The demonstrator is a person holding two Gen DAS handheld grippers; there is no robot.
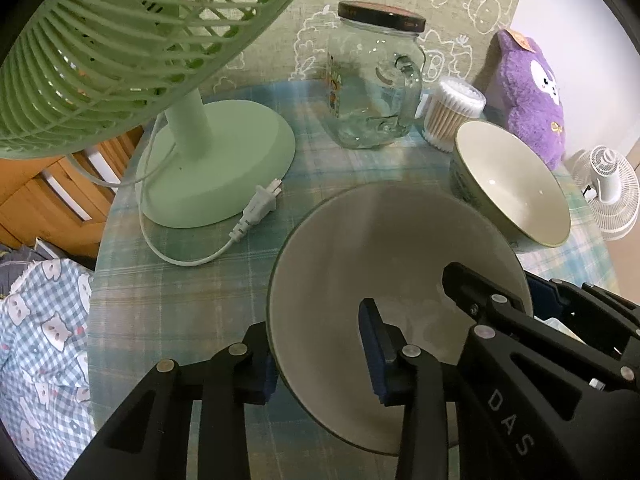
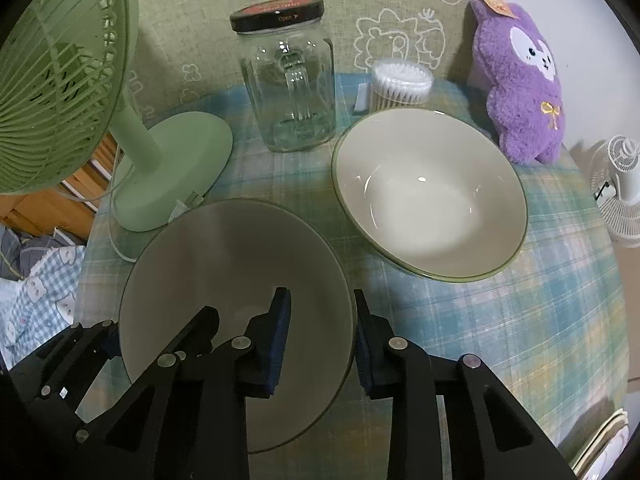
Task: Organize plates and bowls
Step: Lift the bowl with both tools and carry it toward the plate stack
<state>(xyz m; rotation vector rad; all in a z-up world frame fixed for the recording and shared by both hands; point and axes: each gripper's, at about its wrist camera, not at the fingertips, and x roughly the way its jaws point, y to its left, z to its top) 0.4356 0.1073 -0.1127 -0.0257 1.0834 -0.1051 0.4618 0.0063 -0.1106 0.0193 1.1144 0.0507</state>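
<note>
Two grippers clamp one bowl: your left gripper [image 1: 320, 356] pinches its left rim, your right gripper [image 2: 320, 340] its right rim. That near bowl [image 2: 224, 264] sits mouth-up on the worktop [image 2: 520, 320], empty. The far bowl [image 2: 428, 196], empty too, tilts toward you beside the jar [image 2: 290, 80].

A round counter [image 2: 520, 340] under a pale blue-and-yellow plaid cloth stands against a sage-green fabric wall panel [image 2: 224, 56] printed with white outline cartoon animals. To the right of that panel, the wall [image 2: 560, 12] is plain white. Orange-brown wooden furniture [image 1: 60, 192] shows past the counter's left edge, above blue-checked bedding with small white bears [image 1: 44, 340]. A white pedestal fan [image 2: 624, 188] stands beyond the counter's right side.
</note>
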